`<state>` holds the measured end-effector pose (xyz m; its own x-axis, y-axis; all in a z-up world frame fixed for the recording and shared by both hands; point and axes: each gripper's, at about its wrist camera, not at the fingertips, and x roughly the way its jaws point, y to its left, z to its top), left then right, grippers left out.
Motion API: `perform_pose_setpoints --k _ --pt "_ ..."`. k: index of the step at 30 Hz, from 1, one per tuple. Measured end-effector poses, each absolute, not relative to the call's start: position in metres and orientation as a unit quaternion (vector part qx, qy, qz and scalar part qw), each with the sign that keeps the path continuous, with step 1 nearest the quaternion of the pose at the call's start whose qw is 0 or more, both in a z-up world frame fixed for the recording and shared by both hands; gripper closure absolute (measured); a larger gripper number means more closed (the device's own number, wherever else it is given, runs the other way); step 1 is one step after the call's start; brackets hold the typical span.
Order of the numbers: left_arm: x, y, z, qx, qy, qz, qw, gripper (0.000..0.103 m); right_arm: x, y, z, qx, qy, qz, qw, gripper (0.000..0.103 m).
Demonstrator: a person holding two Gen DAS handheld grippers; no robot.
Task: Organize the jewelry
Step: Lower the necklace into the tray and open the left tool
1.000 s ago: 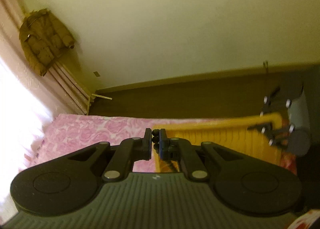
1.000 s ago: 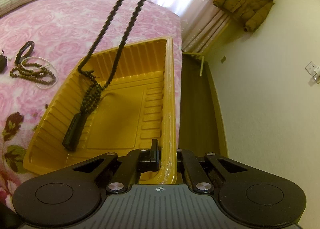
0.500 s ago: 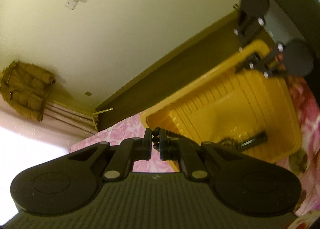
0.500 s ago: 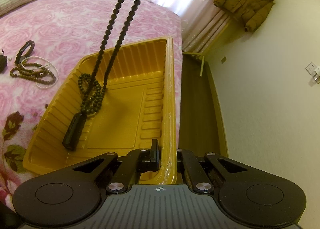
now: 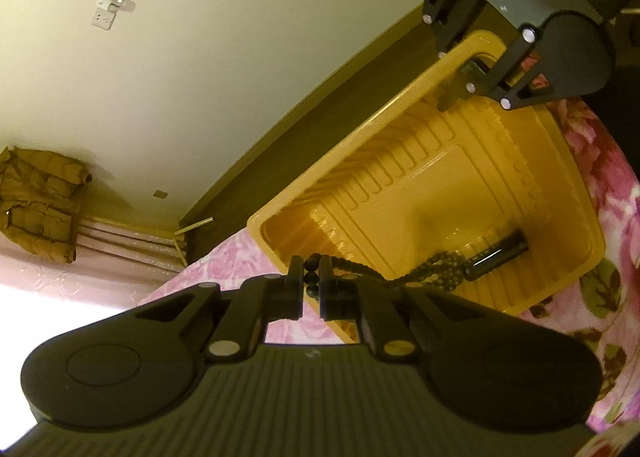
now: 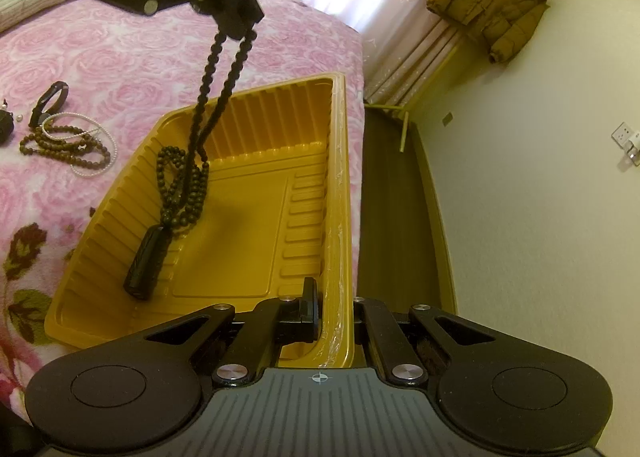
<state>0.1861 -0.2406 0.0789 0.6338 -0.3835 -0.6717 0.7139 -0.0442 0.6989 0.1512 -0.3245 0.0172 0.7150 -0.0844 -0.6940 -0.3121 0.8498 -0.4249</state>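
Observation:
My left gripper [image 5: 311, 281] is shut on a black bead necklace [image 6: 224, 69] and holds it above a yellow plastic tray [image 6: 338, 161]. The necklace's lower loops and its black pendant [image 6: 146, 263] lie on the tray's floor; they also show in the left wrist view [image 5: 496, 255]. The left gripper shows at the top of the right wrist view [image 6: 236, 23]. My right gripper [image 6: 334, 307] is shut on the tray's near rim, one finger inside and one outside; it shows in the left wrist view [image 5: 460, 79].
The tray rests on a pink rose-patterned bedspread [image 6: 120, 53]. A brown bead bracelet [image 6: 64, 145], a white pearl strand [image 6: 94, 171] and a black band [image 6: 48, 103] lie on it left of the tray. The bed's edge, dark floor [image 6: 392, 217] and wall are right.
My left gripper has come down and tilted toward the tray. More of the necklace has piled on the tray floor. The right gripper has not moved.

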Motion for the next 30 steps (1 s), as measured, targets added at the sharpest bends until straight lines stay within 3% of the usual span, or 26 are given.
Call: perform_pose_setpoints --k 22,30 --pt "0.194 -0.255 0.051 0.586 0.166 -0.434 0.664 0.096 0.155 -0.327 0.014 -0.264 0.374 0.065 0.887 0.1" --pt "0.197 -0.256 0.055 0.569 0.171 -0.43 0.679 0.089 0.155 -0.328 0.014 -0.263 0.375 0.065 0.886 0.1"
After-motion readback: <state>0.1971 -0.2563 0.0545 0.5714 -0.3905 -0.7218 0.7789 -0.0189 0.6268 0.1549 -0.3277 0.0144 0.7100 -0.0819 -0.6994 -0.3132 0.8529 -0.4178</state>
